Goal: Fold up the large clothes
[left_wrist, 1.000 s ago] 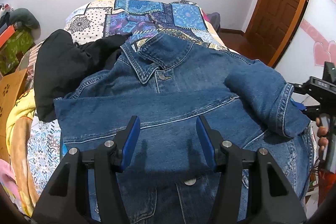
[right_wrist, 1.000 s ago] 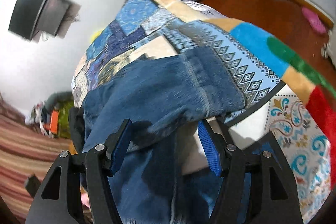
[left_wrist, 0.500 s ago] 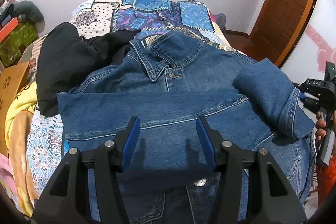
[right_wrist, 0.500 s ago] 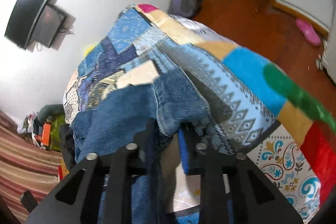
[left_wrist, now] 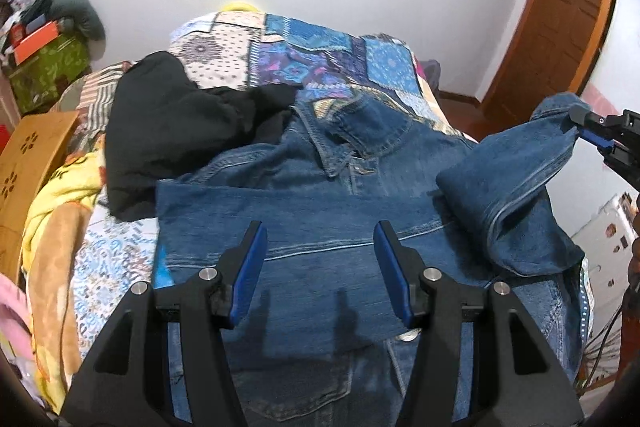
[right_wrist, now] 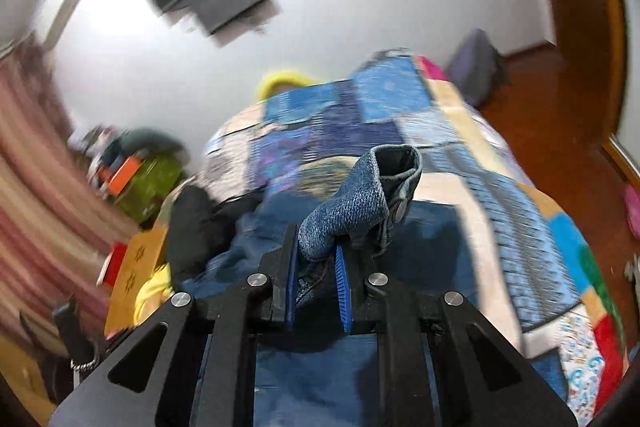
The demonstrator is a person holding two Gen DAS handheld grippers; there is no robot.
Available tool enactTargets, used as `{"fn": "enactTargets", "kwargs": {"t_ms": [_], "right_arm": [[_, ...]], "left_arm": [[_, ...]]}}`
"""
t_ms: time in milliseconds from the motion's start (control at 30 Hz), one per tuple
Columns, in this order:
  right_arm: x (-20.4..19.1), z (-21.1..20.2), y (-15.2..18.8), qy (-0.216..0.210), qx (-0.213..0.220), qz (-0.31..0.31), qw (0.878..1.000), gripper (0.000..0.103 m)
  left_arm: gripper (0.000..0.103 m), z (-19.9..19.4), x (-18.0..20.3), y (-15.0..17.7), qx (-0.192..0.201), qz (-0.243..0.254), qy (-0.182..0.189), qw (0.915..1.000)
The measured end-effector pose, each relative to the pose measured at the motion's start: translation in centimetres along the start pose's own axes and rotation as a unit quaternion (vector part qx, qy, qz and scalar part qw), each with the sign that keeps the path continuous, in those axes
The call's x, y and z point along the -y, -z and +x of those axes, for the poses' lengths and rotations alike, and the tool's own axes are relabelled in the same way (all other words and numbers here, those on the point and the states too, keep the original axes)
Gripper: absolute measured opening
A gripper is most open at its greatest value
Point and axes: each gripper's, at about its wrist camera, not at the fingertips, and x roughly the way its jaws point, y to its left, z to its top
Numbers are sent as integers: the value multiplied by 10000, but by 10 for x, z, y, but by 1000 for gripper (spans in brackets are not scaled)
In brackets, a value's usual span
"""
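A blue denim jacket lies front-up on the bed, collar toward the far wall, with its left sleeve folded across the chest. My left gripper is open and empty, hovering over the folded sleeve. My right gripper is shut on the cuff of the jacket's right sleeve and holds it lifted above the bed. In the left wrist view the raised sleeve hangs from the right gripper at the far right.
A patchwork quilt covers the bed. A black garment lies beside the jacket's left shoulder. Yellow and orange blankets are heaped at the left edge. A wooden door stands at the right, a green box at the left.
My right gripper closed on the right sleeve's cuff and lifted it up off the bed. My left gripper stayed open and pulled back slightly above the jacket.
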Motion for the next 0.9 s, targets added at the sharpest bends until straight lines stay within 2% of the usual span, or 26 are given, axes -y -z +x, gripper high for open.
{"fn": "enactTargets", "kwargs": {"t_ms": [133,233,433,567,633,733,800,900], "right_arm": [[-44,23,13,-225,-207,-528,9981,15],[-69,51,29,-438,-568,-821,9940,15],[-100,108,69,-635,-1479,-1174,9799,15],[-119,128,94,-673,-1962,-1612,9649,20],[-127,129,101,-615,-2022,-1817,9604,23],[-135,123,104,-744,-2124,-2002,9536,27],[-137,116,101,-735,-2071,-2092,9528,45],[-133,98,92,-645,-1756,-2160,9583,51]], "left_arm": [[54,-10,-22,4,13,-178,-97,9998],[54,-19,-38,10,26,-299,-235,9993],[54,-33,-68,21,18,-711,-409,9966],[54,-33,-79,28,-81,-947,-383,9947],[54,-29,-83,30,-154,-1057,-354,9937],[55,-25,-84,30,-215,-1192,-253,9923],[55,-22,-83,29,-241,-1256,-166,9917],[54,-19,-81,29,-266,-1318,-67,9909]]}}
